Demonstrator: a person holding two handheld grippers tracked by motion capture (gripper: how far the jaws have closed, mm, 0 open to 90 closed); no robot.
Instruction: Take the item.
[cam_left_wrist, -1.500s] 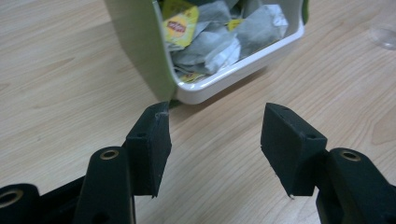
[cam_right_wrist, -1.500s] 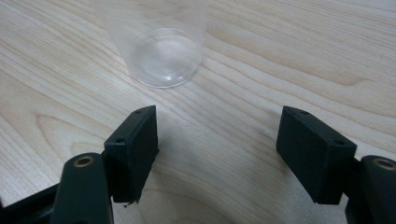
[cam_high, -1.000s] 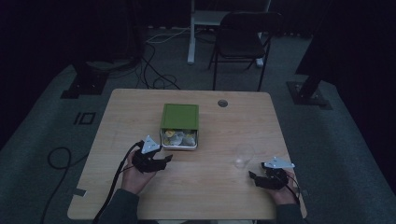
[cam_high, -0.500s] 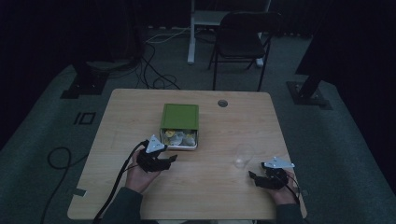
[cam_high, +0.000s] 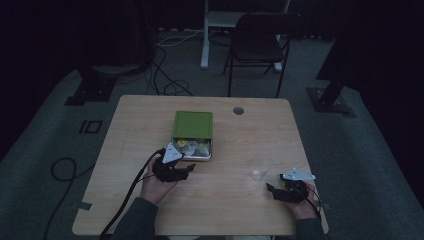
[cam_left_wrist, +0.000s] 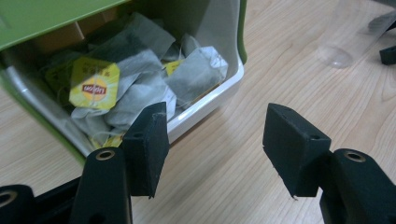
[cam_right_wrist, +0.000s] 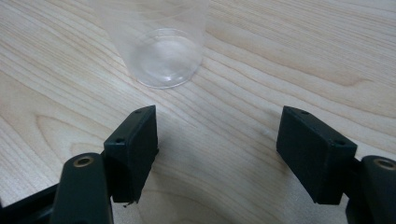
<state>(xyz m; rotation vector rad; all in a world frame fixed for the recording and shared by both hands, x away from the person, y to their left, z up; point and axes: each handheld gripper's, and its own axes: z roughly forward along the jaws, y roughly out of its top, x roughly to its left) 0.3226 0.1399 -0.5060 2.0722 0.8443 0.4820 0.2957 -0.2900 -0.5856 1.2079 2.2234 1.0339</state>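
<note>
Tea bags (cam_left_wrist: 140, 79) in box, just beyond left fingers (cam_left_wrist: 145, 144)

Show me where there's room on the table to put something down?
Bare wood lies left of the green tea box, along the far edge by the cable hole, and between the left gripper and the clear cup. It is crowded at the box's open drawer, beside that gripper.

Both tools (cam_high: 191, 169) (cam_high: 270, 188) agape (nothing gripped).

On the worktop (cam_high: 130, 130), the tea bags (cam_left_wrist: 140, 79) lie in the box (cam_high: 192, 124) at centre. The cup (cam_high: 260, 166) stands to its right, nearer the person. A chair (cam_high: 260, 40) stands behind the worktop.
</note>
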